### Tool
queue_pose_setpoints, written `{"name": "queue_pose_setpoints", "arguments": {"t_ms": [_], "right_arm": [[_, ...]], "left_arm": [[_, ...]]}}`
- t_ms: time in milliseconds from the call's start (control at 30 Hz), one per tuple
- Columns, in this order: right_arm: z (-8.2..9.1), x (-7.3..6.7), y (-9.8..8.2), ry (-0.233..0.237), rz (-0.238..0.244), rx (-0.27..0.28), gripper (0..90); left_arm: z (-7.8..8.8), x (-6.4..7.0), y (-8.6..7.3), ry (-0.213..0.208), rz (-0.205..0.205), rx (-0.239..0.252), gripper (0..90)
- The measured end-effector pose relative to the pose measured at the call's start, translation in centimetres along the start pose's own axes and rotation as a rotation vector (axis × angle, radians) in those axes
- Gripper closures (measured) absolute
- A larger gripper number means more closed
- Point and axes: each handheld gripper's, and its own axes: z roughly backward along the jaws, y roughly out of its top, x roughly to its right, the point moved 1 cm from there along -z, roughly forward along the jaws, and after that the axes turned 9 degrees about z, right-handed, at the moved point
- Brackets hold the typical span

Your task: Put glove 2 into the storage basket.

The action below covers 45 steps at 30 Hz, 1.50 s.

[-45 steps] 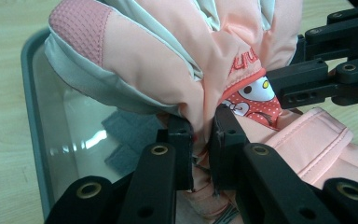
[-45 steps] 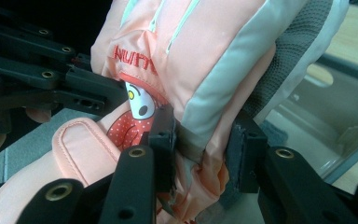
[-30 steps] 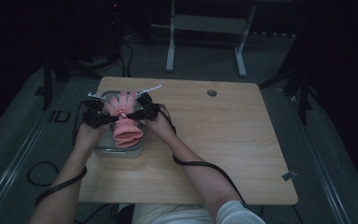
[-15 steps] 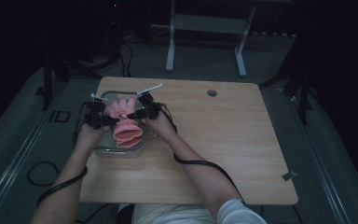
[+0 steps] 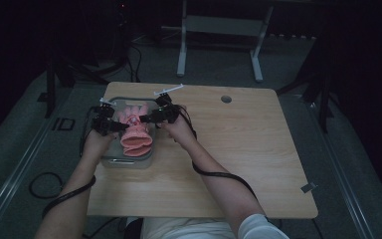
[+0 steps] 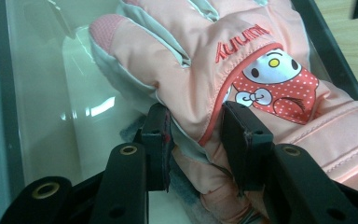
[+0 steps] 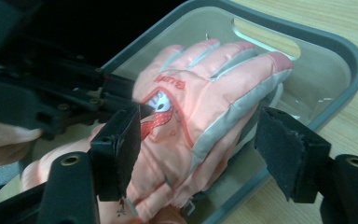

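At centre-left of the high view, a pink ski glove (image 5: 135,133) lies in a grey tray (image 5: 127,162) on the bench (image 5: 238,149). Left claw (image 6: 195,135), just opening, pinches its edge; right claw (image 7: 200,149), just opening, stands spread around it

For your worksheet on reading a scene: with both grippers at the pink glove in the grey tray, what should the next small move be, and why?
Probably draw both grippers back and up. The pink glove lies in the grey tray. The right gripper has just been opening and stands clear of it; the left gripper has just been opening too, though its pads still touch the glove's side.
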Motion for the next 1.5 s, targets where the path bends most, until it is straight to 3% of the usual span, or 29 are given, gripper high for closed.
{"name": "queue_pose_setpoints", "arguments": {"t_ms": [167, 200, 233, 367, 500, 733, 1100, 1267, 1500], "right_arm": [[0.8, 0.0, -0.4, 0.004, 0.011, 0.018, 29.1], [0.9, 0.1, -0.5, 0.003, 0.014, 0.020, 29.1], [0.9, 0.1, -0.5, 0.003, 0.014, 0.020, 29.1], [1.7, 0.7, -1.1, 0.003, 0.003, 0.026, 27.5], [2.4, 1.1, -1.5, 0.011, 0.012, 0.048, 22.5], [3.4, 1.3, -1.7, -0.007, 0.023, 0.082, 21.5], [4.3, 1.8, -2.5, -0.029, 0.034, 0.086, 20.5], [4.6, 1.7, -2.8, -0.026, 0.040, 0.088, 20.1], [5.5, 1.9, -3.4, -0.027, 0.076, 0.099, 17.4]], "left_arm": [[-0.4, 0.5, 0.2, 0.025, -0.018, 0.012, 61.3], [-0.3, 0.5, 0.3, 0.043, -0.017, 0.018, 59.3], [-0.3, 0.5, 0.3, 0.043, -0.017, 0.018, 52.1], [0.4, -0.4, 0.3, 0.031, 0.017, 0.038, 43.1], [0.9, -0.7, 0.0, 0.019, 0.001, 0.068, 29.5], [1.8, -0.8, -0.1, 0.015, -0.022, 0.100, 19.1], [3.2, -1.1, -0.3, 0.011, -0.038, 0.144, 14.0], [4.7, 0.0, -0.2, -0.025, -0.067, 0.186, 13.6], [5.9, 2.8, -0.8, -0.120, -0.123, 0.223, 13.5]]}}
